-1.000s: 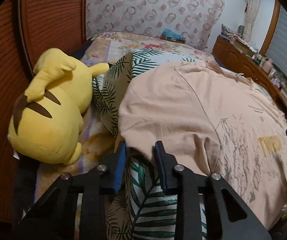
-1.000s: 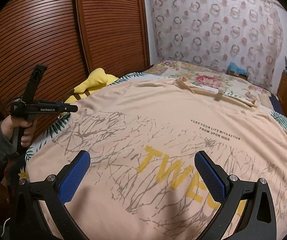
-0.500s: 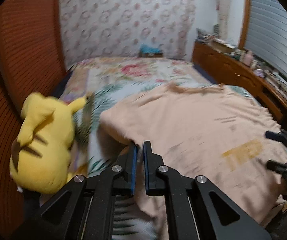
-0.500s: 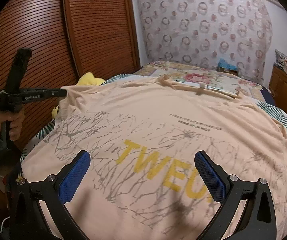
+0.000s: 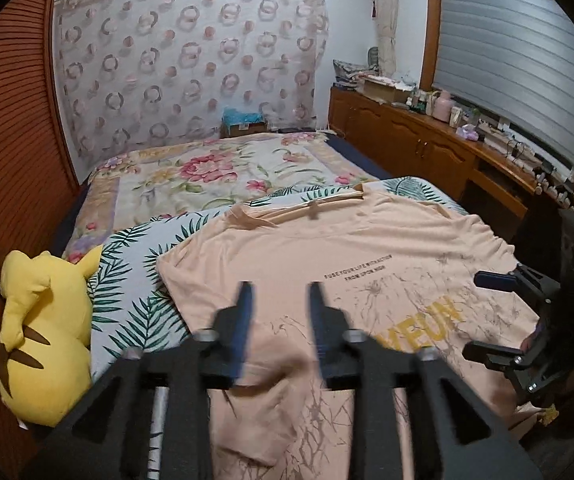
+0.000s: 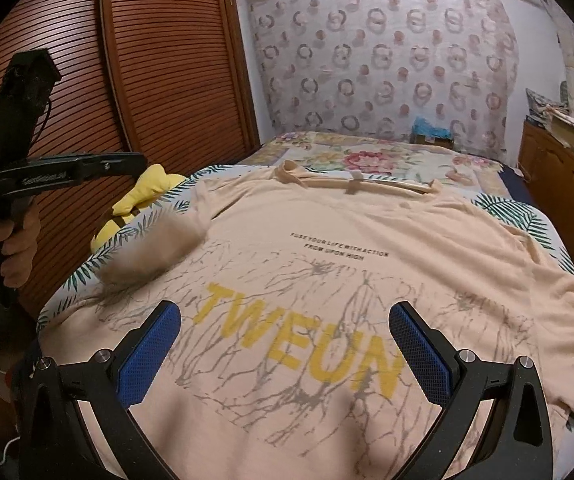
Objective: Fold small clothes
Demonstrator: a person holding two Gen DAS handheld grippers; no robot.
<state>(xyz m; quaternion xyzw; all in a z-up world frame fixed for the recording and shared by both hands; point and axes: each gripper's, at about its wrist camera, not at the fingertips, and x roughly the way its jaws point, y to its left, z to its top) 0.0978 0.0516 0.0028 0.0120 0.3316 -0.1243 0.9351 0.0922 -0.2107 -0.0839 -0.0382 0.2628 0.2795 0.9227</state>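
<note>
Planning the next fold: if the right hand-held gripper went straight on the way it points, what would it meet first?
Most likely the peach cotton T-shirt spread on the bed, around its yellow "TWEUN" print. The right hand-held gripper points down at it, open and empty; depth is unclear.

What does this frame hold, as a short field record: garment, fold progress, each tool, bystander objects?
garment: peach T-shirt, print up, spread on leaf-print bedding
fold progress: left sleeve flipped onto the shirt, blurred; right side unfolded
left tool: open, empty, above the shirt, jaws just opening
right tool: open wide, empty, over the hem
bystander: yellow plush toy beside the shirt
</note>
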